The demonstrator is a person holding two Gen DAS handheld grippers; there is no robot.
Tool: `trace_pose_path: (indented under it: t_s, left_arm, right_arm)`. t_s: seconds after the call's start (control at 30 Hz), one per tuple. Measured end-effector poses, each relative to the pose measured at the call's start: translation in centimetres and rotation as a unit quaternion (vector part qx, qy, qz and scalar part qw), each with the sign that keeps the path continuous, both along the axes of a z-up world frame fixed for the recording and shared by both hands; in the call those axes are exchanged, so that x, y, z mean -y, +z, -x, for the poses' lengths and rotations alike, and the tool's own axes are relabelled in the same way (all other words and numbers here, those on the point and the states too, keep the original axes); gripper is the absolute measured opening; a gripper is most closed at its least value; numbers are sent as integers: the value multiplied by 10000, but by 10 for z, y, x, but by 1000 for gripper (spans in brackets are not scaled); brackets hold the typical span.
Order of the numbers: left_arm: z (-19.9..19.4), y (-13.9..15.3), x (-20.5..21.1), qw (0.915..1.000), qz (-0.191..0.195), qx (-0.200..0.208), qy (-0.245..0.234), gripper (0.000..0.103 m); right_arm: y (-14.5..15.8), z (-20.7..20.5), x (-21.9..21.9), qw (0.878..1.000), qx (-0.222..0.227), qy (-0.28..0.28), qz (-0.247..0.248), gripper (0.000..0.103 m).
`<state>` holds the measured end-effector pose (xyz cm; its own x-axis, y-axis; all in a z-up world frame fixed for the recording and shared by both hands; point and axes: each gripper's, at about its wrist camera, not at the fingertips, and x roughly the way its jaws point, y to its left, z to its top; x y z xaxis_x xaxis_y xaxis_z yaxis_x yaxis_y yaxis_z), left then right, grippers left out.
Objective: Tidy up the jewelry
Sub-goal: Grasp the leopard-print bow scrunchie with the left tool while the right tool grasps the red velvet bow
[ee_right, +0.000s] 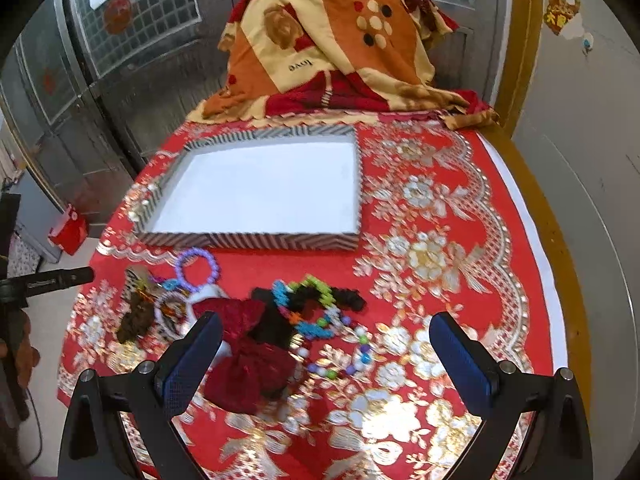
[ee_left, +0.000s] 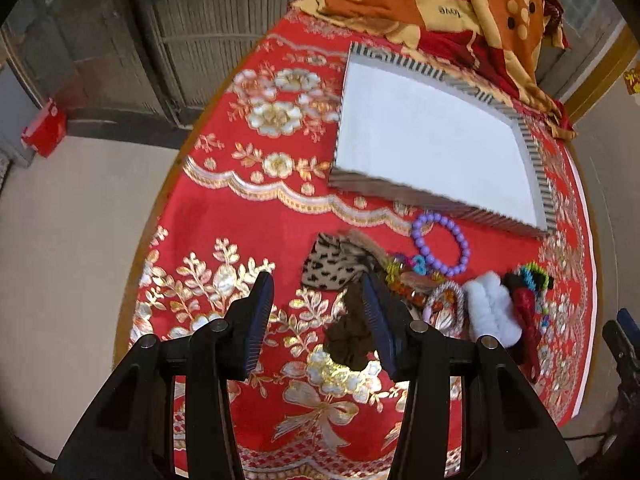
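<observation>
While both grippers' fingers gape wide, jewelry pile (ee_right: 280, 320) lies ahead of right gripper (ee_right: 326, 354), tray (ee_right: 256, 240) beyond.

Red-clothed table (ee_right: 460, 208): tray (ee_right: 256, 240), jewelry (ee_right: 308, 312).

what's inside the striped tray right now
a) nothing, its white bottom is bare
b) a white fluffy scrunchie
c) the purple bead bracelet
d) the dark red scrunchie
a: the striped tray shows only its bare white bottom, and the purple bead bracelet and dark red scrunchie lie outside it on the red cloth.
</observation>
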<state>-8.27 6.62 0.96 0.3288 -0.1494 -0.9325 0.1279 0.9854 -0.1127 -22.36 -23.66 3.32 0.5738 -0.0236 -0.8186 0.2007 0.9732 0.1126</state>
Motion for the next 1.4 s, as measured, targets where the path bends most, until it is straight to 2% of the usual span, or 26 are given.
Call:
trace_pose_path:
  t_s: [0.23, 0.47, 0.53, 0.67, 0.8, 0.93, 1.03, 1.13, 1.2, 1.23, 1.33, 1.4]
  left_arm:
    - [-2, -21, 0, 9989, 193, -418, -38, 45]
    - [8, -39, 21, 9970, -68, -529, -562, 45]
    - [8, -46, 27, 9966, -117, -575, -578, 45]
    - [5, -54, 34, 9967, -249, -538, -563, 45]
    - [1, -61, 36, 9965, -319, -565, -532, 45]
    - [0, -64, 37, 9965, -395, -529, -505, 45]
    - [-1, -67, 43, 9967, -403, -503, -496, 45]
    - [-1, -71, 41, 9969, -261, -581, -462, 43]
    - [-2, -74, 38, 9971, -165, -607, -427, 35]
    - [-2, -74, 37, 9971, -146, -601, -449, 24]
    - [1, -76, 34, 9968, -137, -577, -531, 15]
    - [3, -75, 32, 9968, -56, -588, -538, 14]
  right_arm:
    - [-14, 6, 12, 9996, -184, -65, -187, 97]
    - [-16, 3, 5, 9995, -201, 104, -205, 97]
    - [-17, 2, 3, 9994, -220, 151, -218, 95]
    - [-22, -1, 1, 9985, -294, 275, -359, 83]
    - [-28, -5, -9, 9957, -359, 502, -694, 81]
    - [-36, -13, -34, 9917, -458, 928, -765, 80]
    - [-46, -23, -45, 9889, -492, 1170, -774, 72]
    - [-57, -33, -45, 9853, -523, 1267, -1015, 65]
    - [-68, -41, -47, 9816, -630, 1392, -1143, 58]
    - [-72, -43, -49, 9803, -689, 1448, -1150, 51]
    - [-84, -46, -54, 9782, -827, 1551, -1106, 28]
    - [-84, -45, -54, 9784, -811, 1500, -1171, 24]
